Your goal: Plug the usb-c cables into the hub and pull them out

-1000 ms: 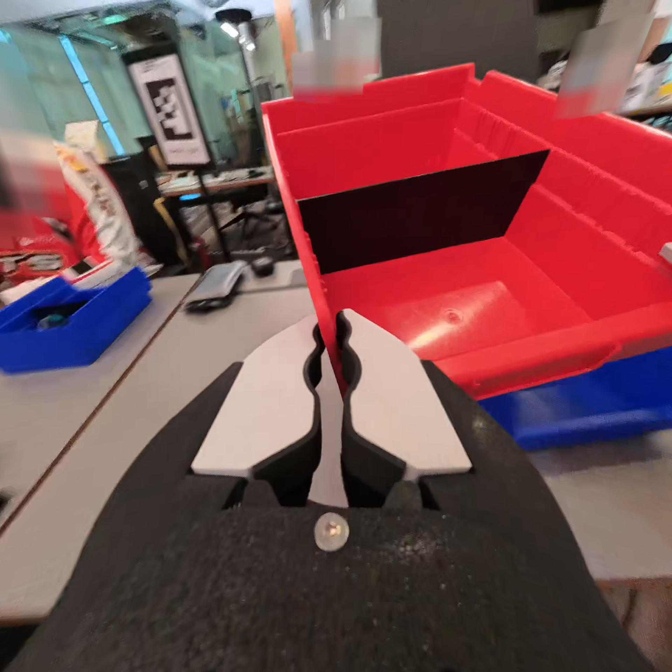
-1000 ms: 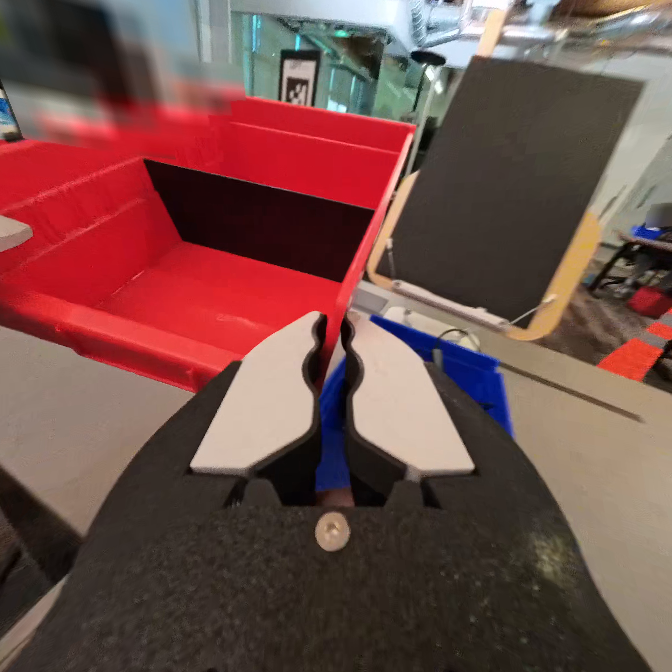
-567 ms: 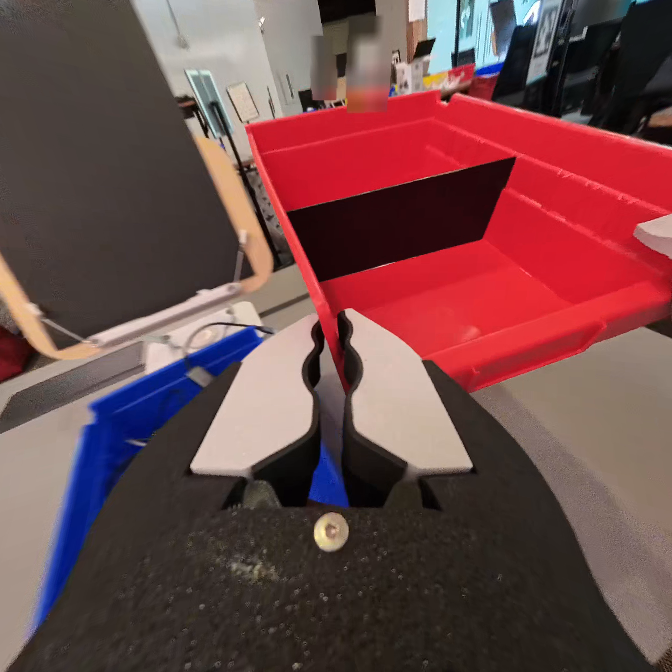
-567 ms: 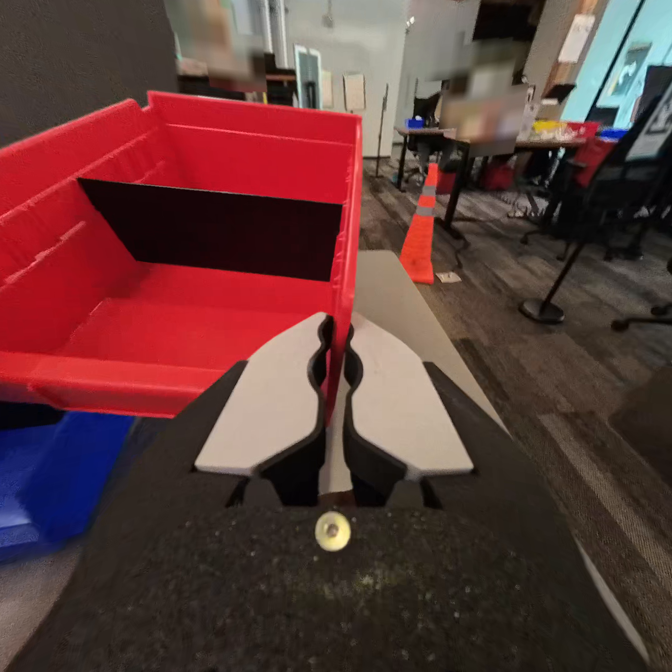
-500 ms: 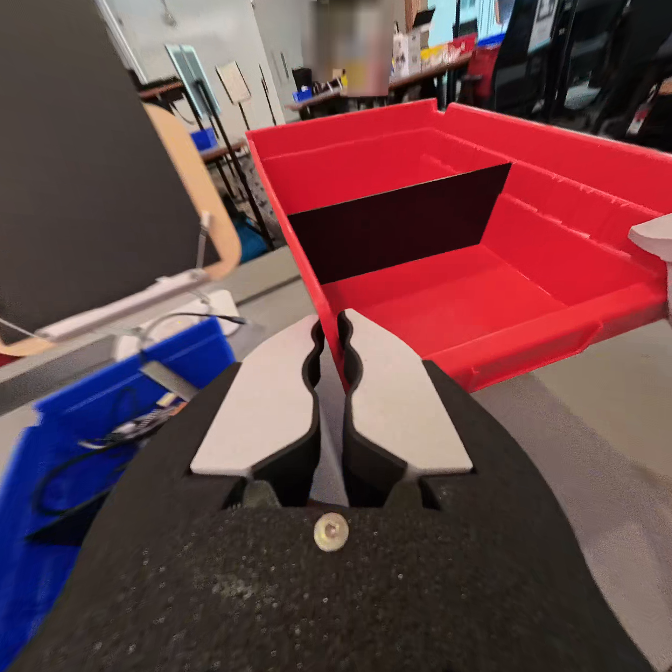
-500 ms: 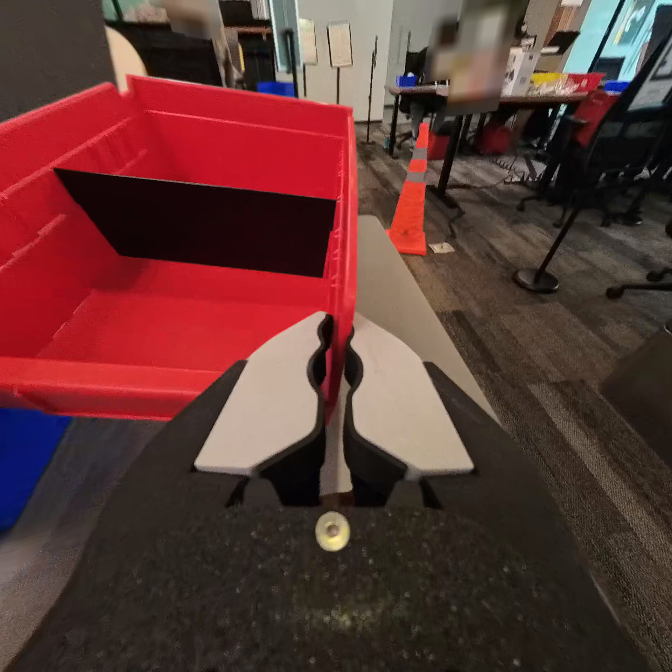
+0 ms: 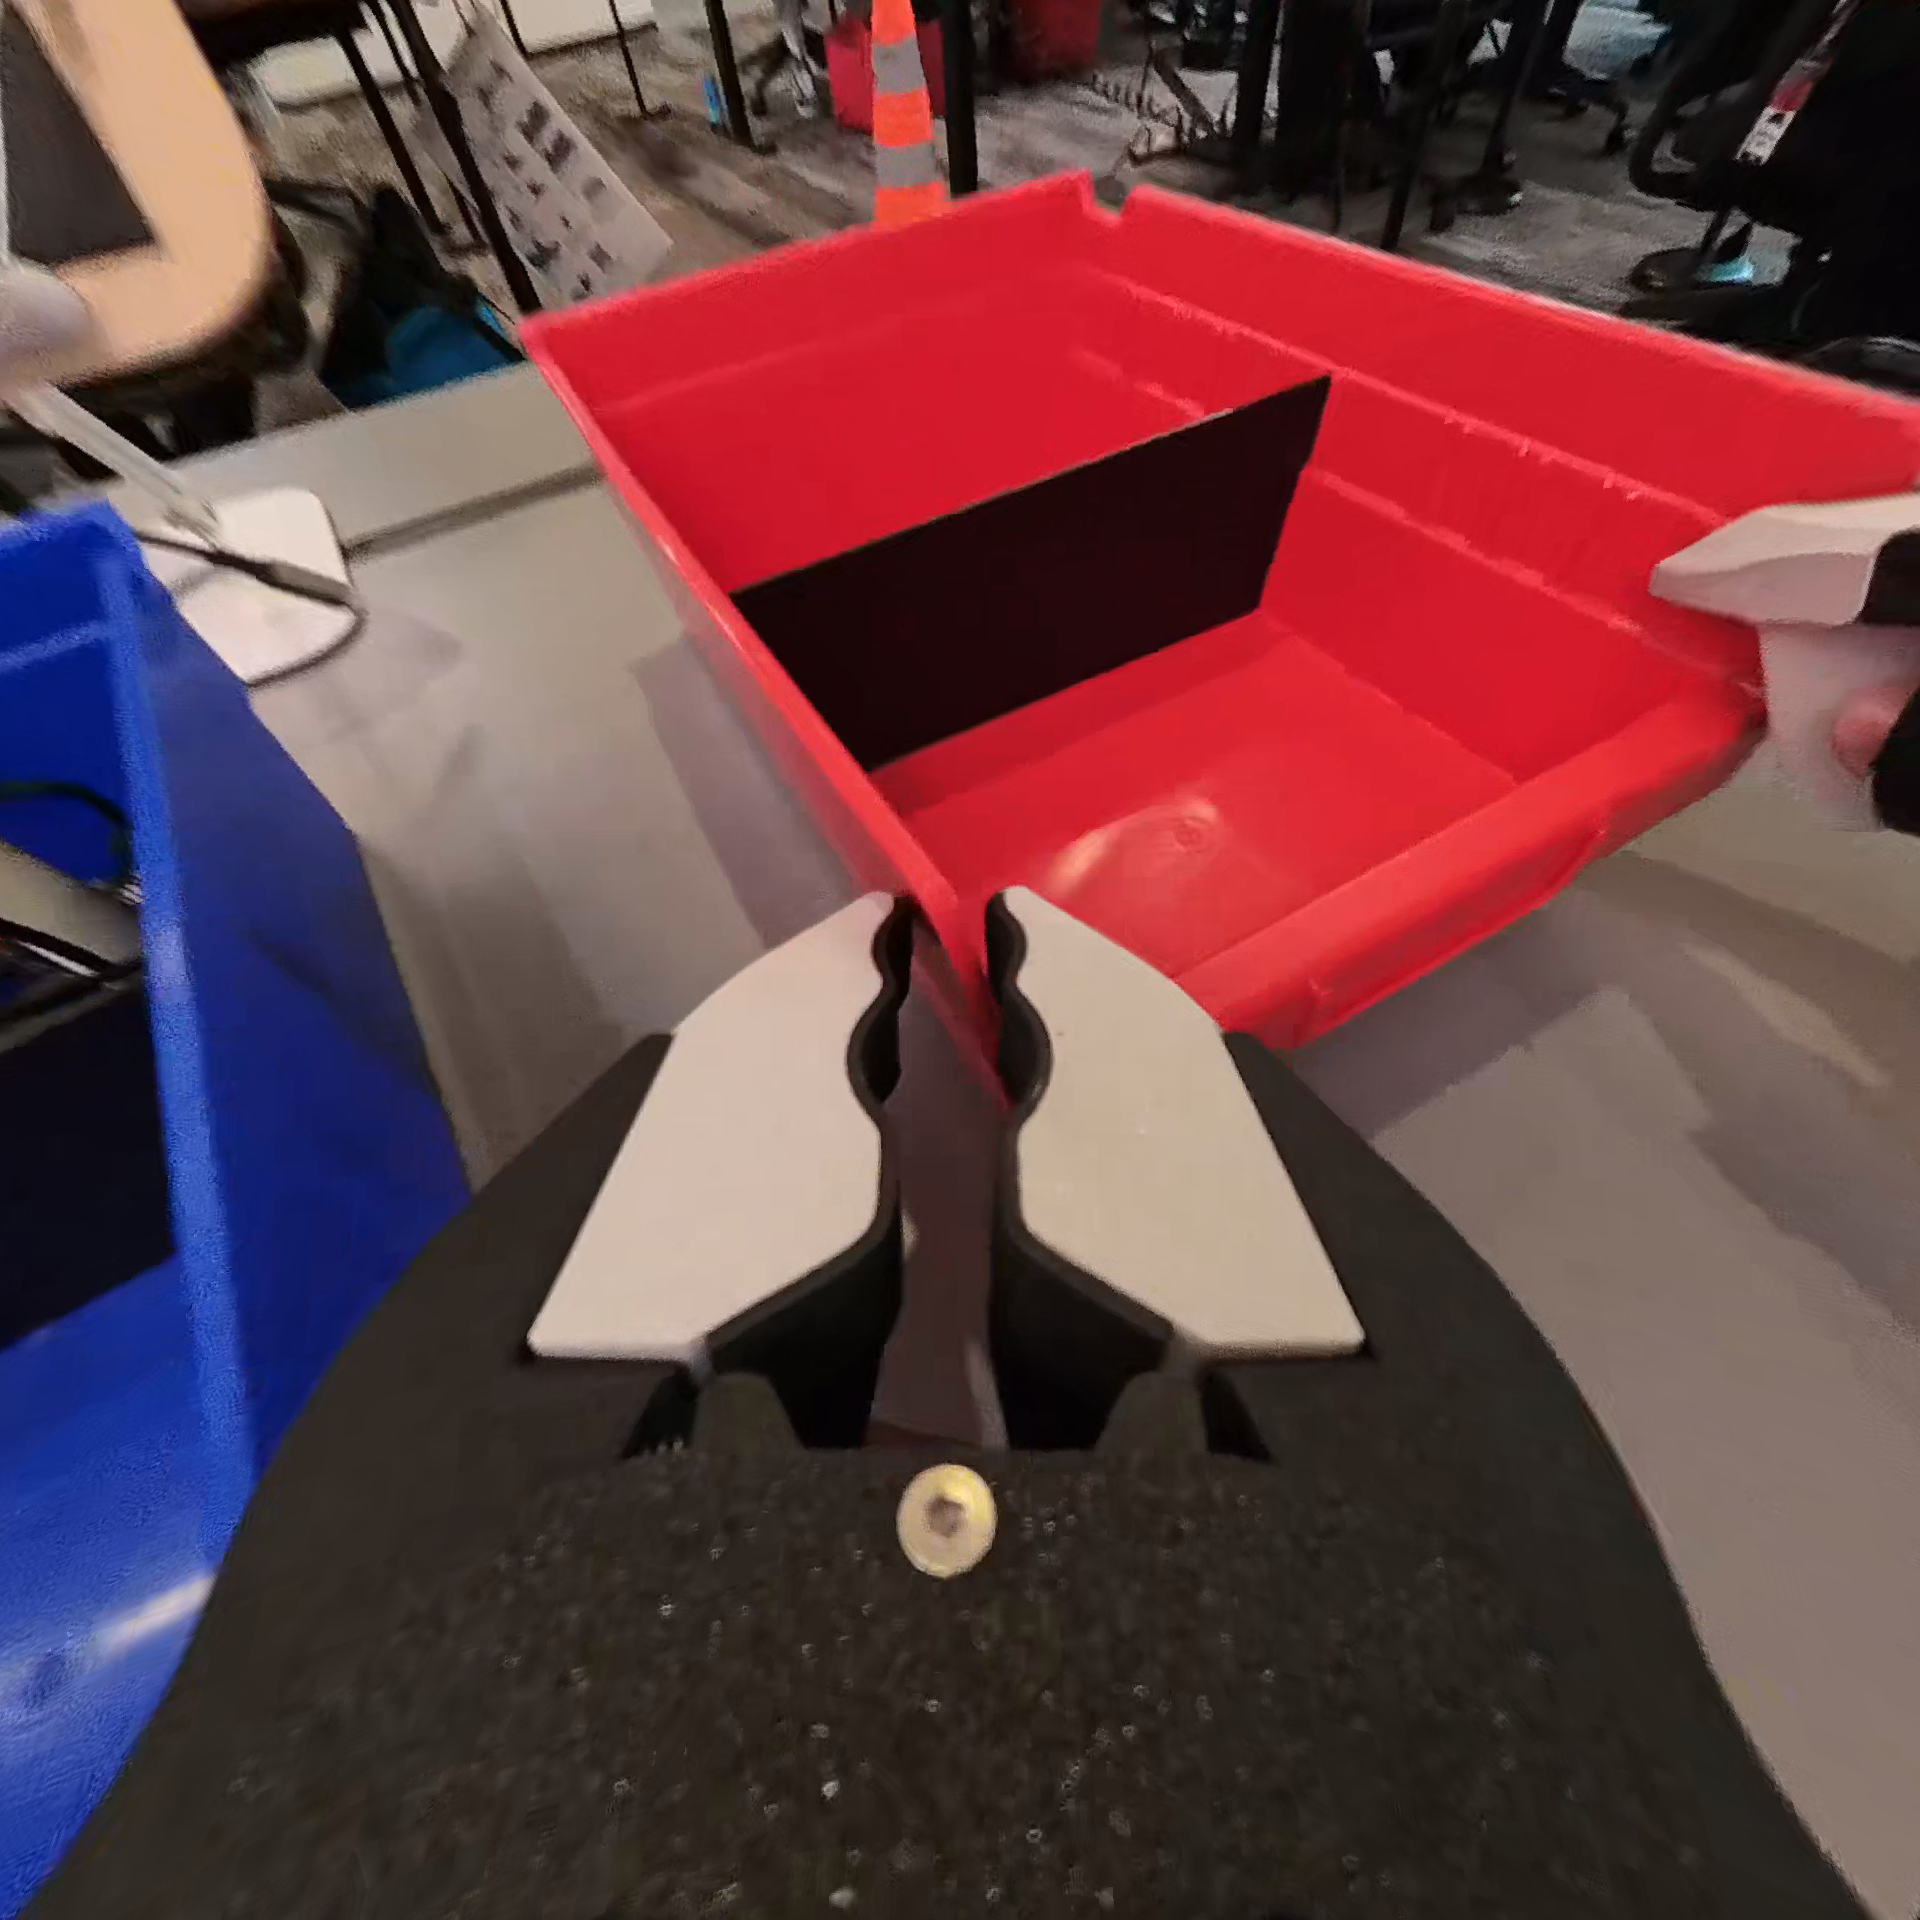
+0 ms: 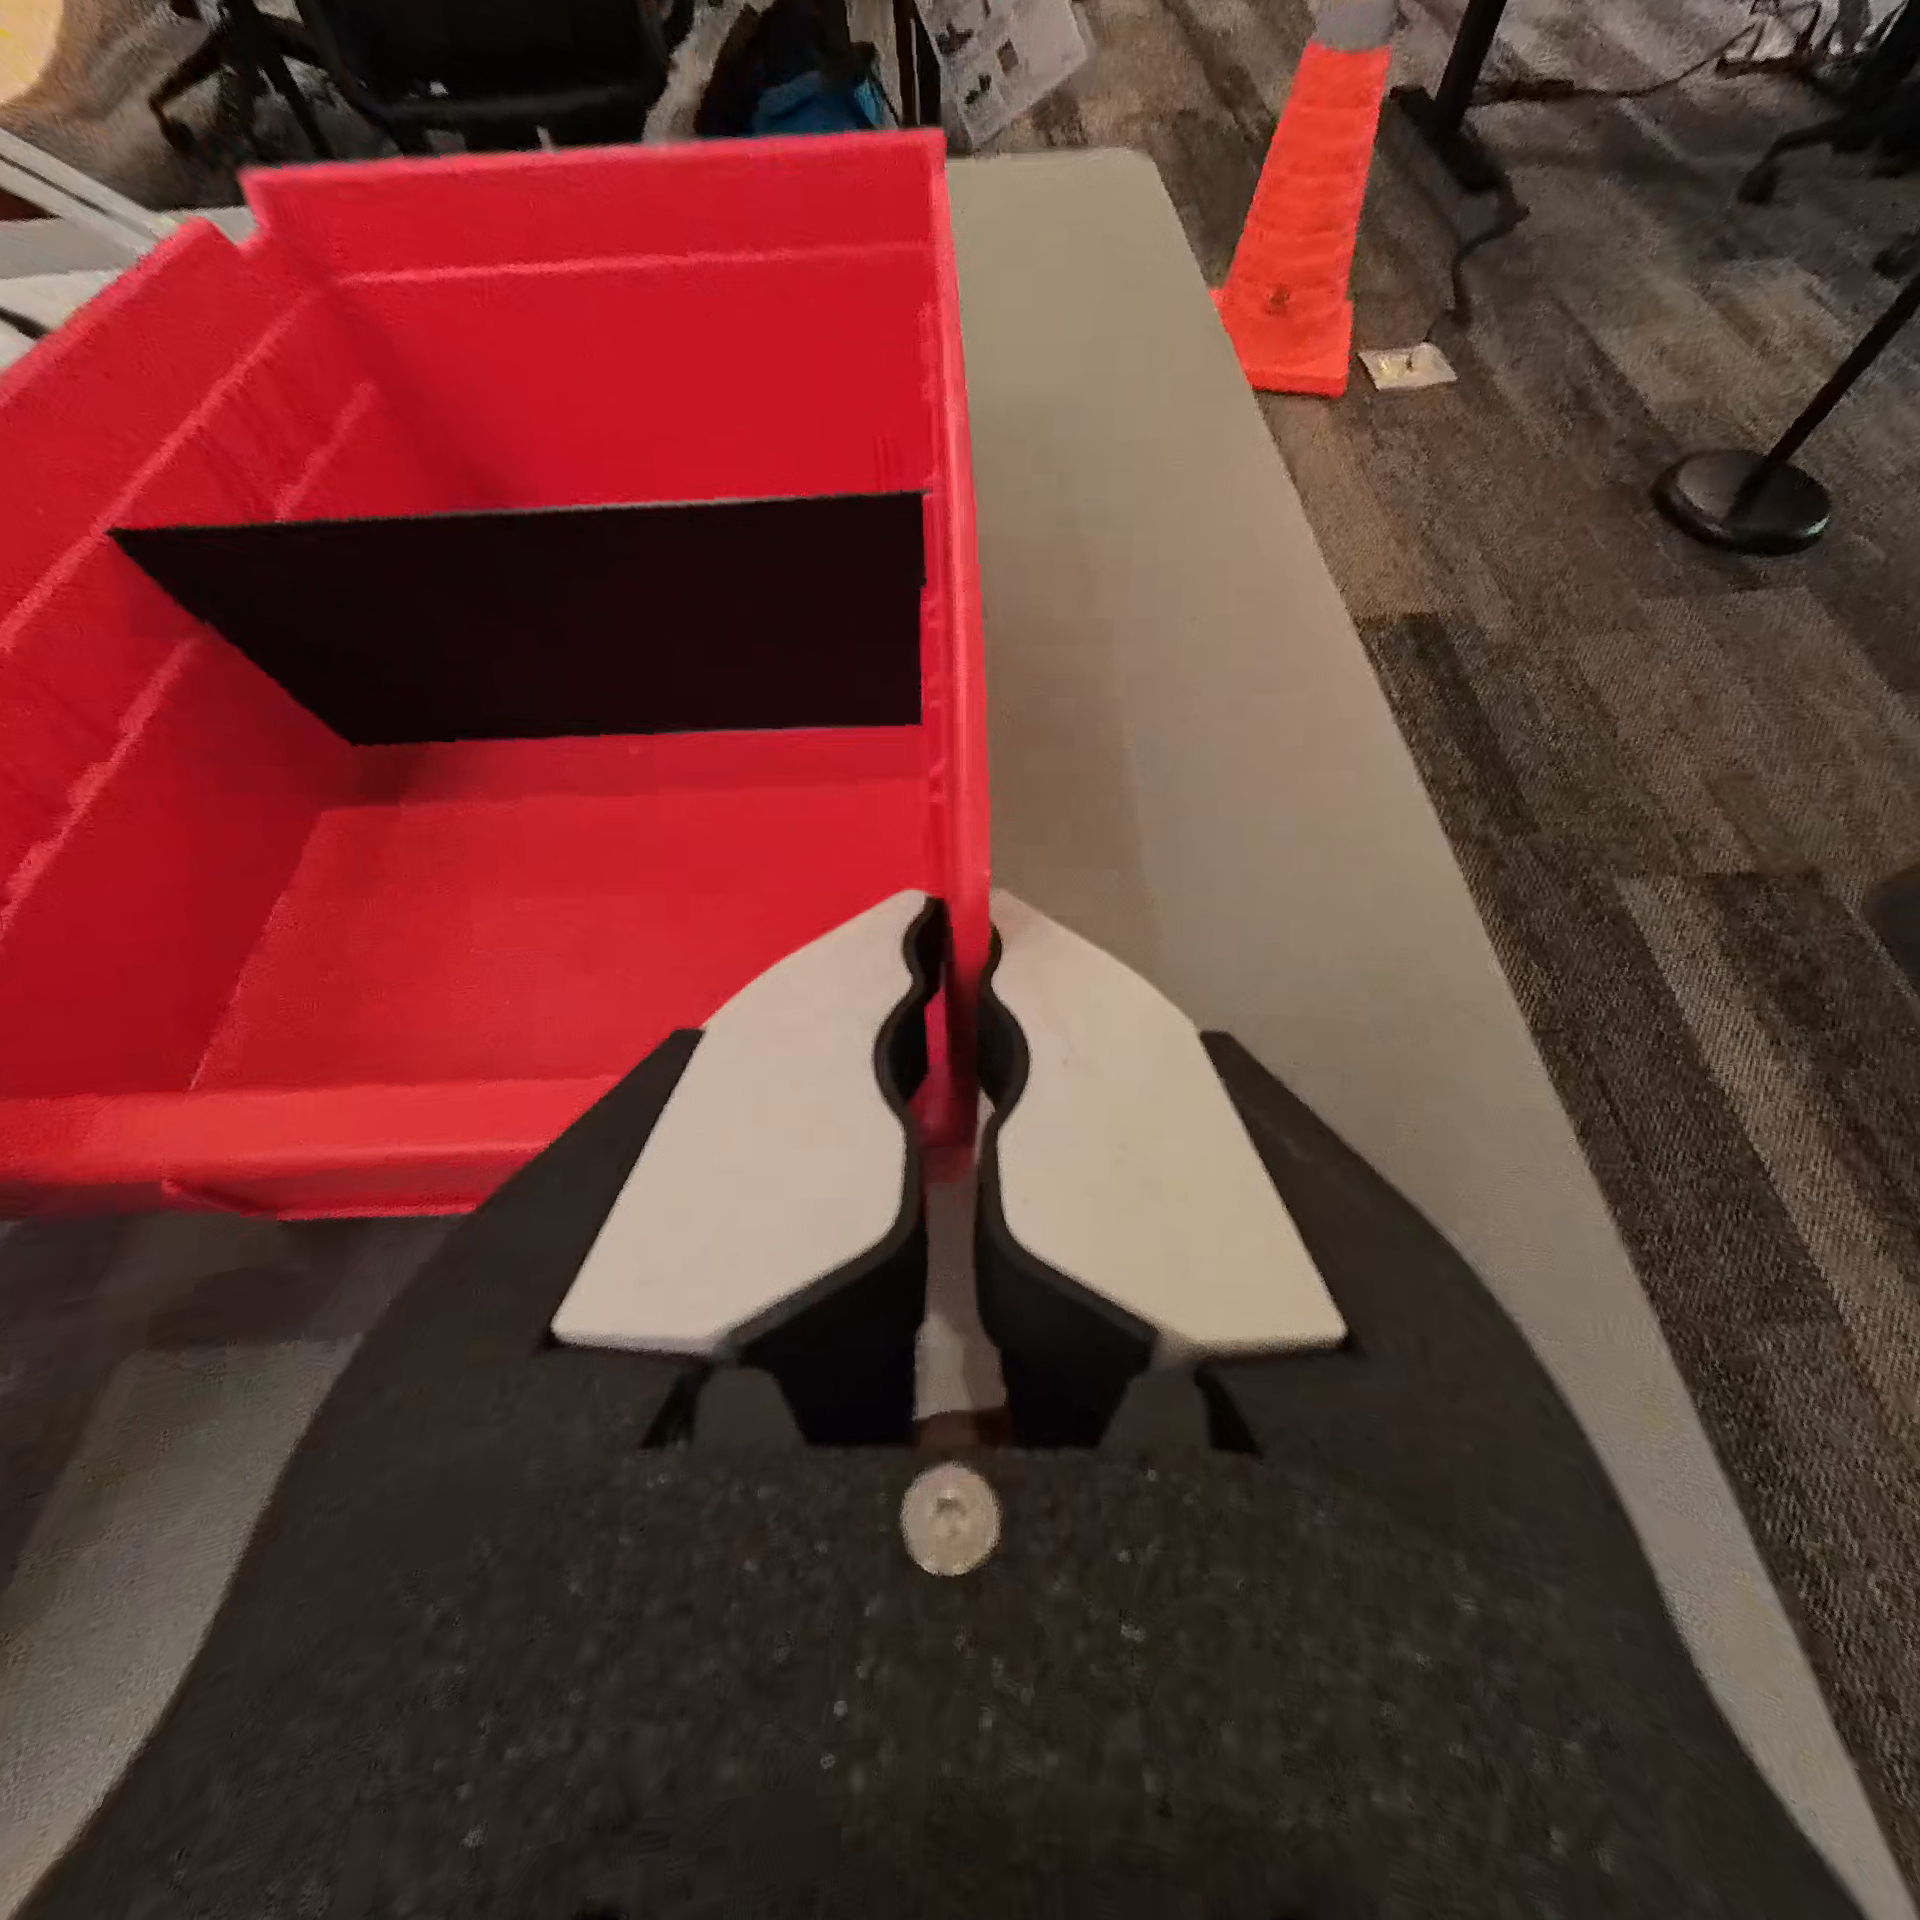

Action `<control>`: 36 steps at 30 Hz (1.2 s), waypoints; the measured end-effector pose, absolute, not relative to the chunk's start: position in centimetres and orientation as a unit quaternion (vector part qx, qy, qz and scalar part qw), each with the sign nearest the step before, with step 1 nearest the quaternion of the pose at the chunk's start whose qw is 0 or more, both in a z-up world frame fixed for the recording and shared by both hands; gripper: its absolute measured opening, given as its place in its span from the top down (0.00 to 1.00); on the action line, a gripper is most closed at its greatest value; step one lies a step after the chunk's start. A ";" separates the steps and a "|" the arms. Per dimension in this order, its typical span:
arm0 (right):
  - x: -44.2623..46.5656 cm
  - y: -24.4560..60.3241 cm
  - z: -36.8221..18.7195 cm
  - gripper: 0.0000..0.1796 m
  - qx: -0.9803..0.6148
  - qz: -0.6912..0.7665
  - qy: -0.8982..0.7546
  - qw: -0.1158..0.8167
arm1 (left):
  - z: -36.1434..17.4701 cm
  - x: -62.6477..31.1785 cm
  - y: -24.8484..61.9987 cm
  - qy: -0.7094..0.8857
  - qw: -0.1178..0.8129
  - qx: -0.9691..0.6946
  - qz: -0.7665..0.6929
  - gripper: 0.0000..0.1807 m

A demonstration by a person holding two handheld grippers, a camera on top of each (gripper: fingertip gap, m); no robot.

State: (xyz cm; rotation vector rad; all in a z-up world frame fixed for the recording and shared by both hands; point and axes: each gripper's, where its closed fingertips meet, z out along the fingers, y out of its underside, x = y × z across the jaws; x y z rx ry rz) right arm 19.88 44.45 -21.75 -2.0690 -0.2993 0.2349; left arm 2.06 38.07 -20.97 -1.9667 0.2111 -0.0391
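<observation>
Blue plastic fills the left edge of the left wrist view: a deep blue storage bin (image 7: 208,1039) standing on the grey tabletop (image 7: 1558,1195), with dark cables just visible inside it at mid-left. Whether these are the usb-c cables cannot be told, and no hub can be made out in either view. Beyond it, at upper left, a small white flat device (image 7: 272,582) lies on the table with a thin black wire running to it. At centre, the left gripper (image 7: 945,920) is clamped on the near left corner of a large red plastic bin (image 7: 1091,343) — the wall edge sits pinched between its grey fingers. A black divider panel (image 7: 1039,582) stands across the bin's inside. At the right edge, the right gripper (image 7: 1787,561) grips the bin's opposite wall.

In the right wrist view, the red plastic bin (image 8: 582,353) takes the left half, the black divider panel (image 8: 561,613) crossing it. At centre, the right gripper (image 8: 966,925) is closed on the bin's right wall, near the front corner. To the right runs a strip of grey tabletop (image 8: 1143,623), then carpeted floor with an orange traffic cone (image 8: 1299,239) at upper right.
</observation>
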 end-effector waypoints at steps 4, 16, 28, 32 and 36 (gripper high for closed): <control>19.9 44.0 -22.7 0.99 -0.861 0.115 -0.117 0.482 | -21.9 2.4 37.6 0.093 0.526 -0.843 -0.072 0.91; 22.5 43.2 -19.8 0.86 -0.857 0.016 -0.065 0.512 | -9.7 -6.4 24.1 0.120 0.596 -0.726 -0.320 0.88; -9.1 27.2 -12.9 0.77 -0.708 0.249 -0.363 0.552 | -14.9 -33.6 24.6 0.061 0.560 -0.826 -0.007 0.71; -17.2 21.0 -19.6 0.63 -0.743 0.293 -0.365 0.479 | -20.9 -37.2 25.1 0.049 0.532 -0.845 -0.022 0.72; -19.0 22.3 -22.5 0.67 -0.787 0.196 -0.297 0.504 | -22.2 -37.4 26.2 0.028 0.519 -0.853 -0.047 0.96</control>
